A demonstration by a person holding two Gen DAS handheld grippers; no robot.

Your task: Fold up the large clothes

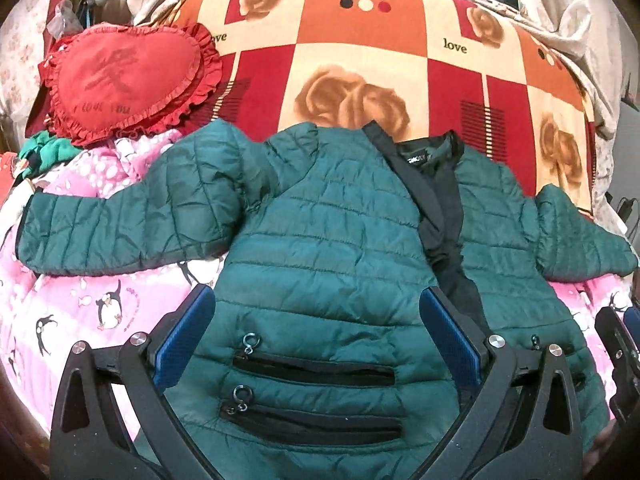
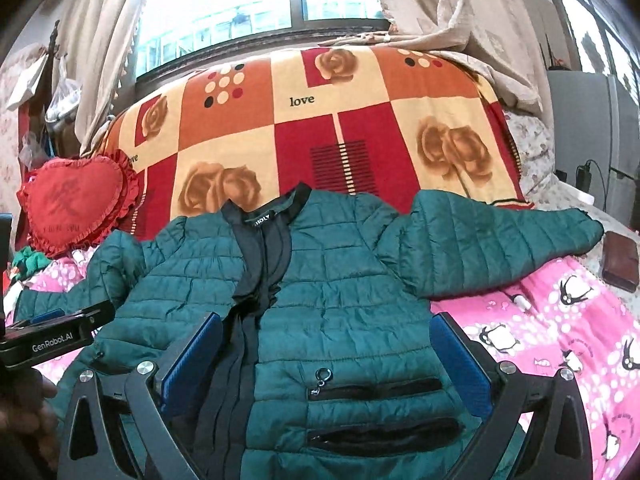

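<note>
One dark green quilted puffer jacket (image 1: 328, 216), front open, both sleeves spread, lies just ahead of and beneath your two grippers. Your left gripper (image 1: 318, 336) spreads wide over two zipped pockets, gripping nothing; your right gripper (image 2: 328, 356) likewise. Beyond the collar: clear patchwork rose-print blanket (image 2: 360, 92). Left of your left gripper: one red heart-shaped frilled cushion (image 1: 124, 76), pink penguin-print bedsheet (image 1: 92, 300).

The jacket (image 1: 328, 216) lies spread on the bed (image 2: 560, 332), front up, collar away from me, sleeves out to both sides. My left gripper (image 1: 316, 336) hangs over its left half, my right gripper (image 2: 326, 356) over its right. Behind the left sleeve sits a pillow (image 1: 128, 80); a blanket (image 2: 320, 120) lies beyond the collar.
</note>
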